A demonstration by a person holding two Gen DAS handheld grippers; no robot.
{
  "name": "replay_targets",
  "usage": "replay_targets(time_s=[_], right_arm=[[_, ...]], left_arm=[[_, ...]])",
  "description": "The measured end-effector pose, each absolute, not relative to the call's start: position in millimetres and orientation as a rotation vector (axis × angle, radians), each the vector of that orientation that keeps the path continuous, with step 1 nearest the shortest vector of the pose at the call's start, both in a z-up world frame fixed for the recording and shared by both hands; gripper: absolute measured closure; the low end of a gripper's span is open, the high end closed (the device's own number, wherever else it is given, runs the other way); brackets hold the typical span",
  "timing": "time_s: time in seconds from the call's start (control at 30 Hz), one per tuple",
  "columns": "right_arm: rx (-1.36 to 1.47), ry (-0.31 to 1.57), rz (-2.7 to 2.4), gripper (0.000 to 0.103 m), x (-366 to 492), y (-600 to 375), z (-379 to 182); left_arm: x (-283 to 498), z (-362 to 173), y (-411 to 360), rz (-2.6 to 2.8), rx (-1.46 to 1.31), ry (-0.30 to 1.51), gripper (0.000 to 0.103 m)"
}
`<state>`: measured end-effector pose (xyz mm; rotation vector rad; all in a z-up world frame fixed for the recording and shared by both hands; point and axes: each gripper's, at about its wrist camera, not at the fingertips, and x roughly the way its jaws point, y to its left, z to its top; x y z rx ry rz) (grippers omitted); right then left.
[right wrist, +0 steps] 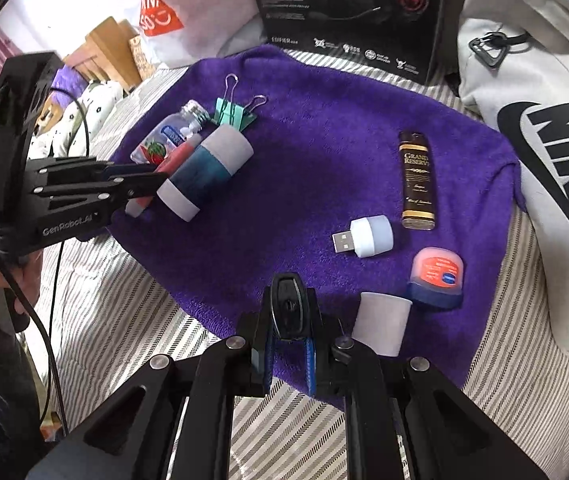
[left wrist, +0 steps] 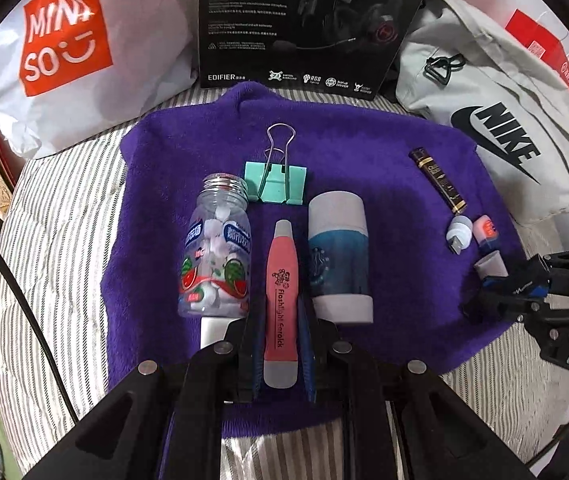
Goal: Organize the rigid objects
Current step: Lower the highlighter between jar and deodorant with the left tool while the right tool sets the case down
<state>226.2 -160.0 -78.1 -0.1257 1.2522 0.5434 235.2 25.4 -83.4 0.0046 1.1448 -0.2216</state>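
Left wrist view, left gripper point(left wrist: 280, 344) clamped on pink flashlight earpick point(left wrist: 281, 304) lying between candy bottle point(left wrist: 215, 252) and blue-white tube point(left wrist: 340, 256) on purple towel point(left wrist: 364, 152), right wrist view, right gripper point(right wrist: 289, 344) clamped on small black object point(right wrist: 288, 304), white cap point(right wrist: 382, 322) just beside.

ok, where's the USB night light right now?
The USB night light lies toward the right of the purple towel in the right wrist view, between the dark Grand Reserve tube and the Vaseline tin.

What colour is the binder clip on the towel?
Mint green body with silver wire handles; the binder clip shows best in the left wrist view.
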Motion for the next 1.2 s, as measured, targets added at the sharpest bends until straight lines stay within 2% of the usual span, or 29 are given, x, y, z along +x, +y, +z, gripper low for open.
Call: replay_targets(time_s=[0.47,0.57,0.73,0.87,1.2], right_arm=[[-0.130,1.263,0.561,0.091,235.4,-155.1,-85.0],[-0.137,1.268,0.566,0.091,237.0,-151.1,-87.1],[-0.149,1.279,0.572,0.091,238.8,-146.9,-89.7],[-0.163,1.283,0.564,0.091,243.8,-141.3,-91.4],[-0.189,1.298,0.551,0.091,245.3,-131.8,-97.4]], left_arm=[[250.9,-94.5,3.9,-0.195,0.066,1.159,0.087],[248.2,-93.9,5.0,-0.209,0.049,1.159,0.080],[235.7,-86.2,15.1,-0.201,-0.006,1.154,0.061],[227.4,-76.4,18.6,-0.204,-0.019,1.131,0.057],[218.8,-67.6,32.8,-0.201,-0.039,1.114,0.057]])
